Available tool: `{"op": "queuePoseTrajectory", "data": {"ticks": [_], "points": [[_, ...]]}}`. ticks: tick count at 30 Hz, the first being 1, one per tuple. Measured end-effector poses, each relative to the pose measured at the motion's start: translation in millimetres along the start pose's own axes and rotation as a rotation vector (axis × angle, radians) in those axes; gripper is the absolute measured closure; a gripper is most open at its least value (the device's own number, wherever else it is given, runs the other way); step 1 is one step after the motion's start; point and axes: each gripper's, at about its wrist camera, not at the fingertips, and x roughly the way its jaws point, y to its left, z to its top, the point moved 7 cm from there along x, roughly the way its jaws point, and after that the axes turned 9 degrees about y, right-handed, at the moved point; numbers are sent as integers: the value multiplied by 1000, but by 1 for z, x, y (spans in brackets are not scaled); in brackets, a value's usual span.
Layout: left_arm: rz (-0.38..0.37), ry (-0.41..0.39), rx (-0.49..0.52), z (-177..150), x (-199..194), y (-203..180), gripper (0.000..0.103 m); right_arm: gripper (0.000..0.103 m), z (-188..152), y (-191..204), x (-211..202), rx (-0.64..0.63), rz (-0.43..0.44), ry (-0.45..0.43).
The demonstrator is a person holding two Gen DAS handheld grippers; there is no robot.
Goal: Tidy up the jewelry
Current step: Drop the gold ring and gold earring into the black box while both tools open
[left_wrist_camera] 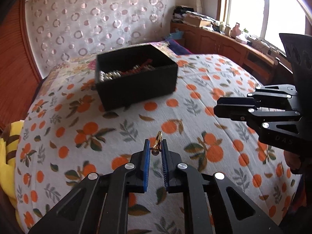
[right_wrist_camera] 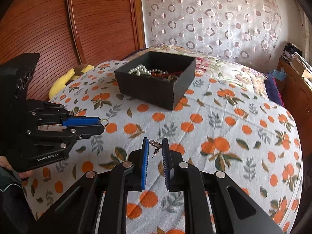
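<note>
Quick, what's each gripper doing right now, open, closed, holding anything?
Left gripper: closed on a gold ring.
Right gripper: closed on a small stud earring.

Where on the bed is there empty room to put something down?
The orange-print bedsheet is bare to the right of the black rectangular jewelry box, out to the bed's edge. There is also room between the box and the two claws. The box itself is crowded: white pearl beads and red beads tangle inside.
</note>
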Motion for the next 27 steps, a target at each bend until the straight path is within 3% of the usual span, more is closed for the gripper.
{"op": "queuePoseTrajectory", "data": {"ticks": [14,25,26,27], "points": [[30,-63,-47,43,-14,34,93,87,68,-5,-3,-56,2,-71],[32,-108,-66,80,-15,52,93,87,111,-20,28,7,72,-64],[32,-113,-66,84,-14,53,93,86,112,-20,29,8,70,-61],[32,-113,-67,87,-12,54,93,79,112,-20,30,9,68,-59]]}}
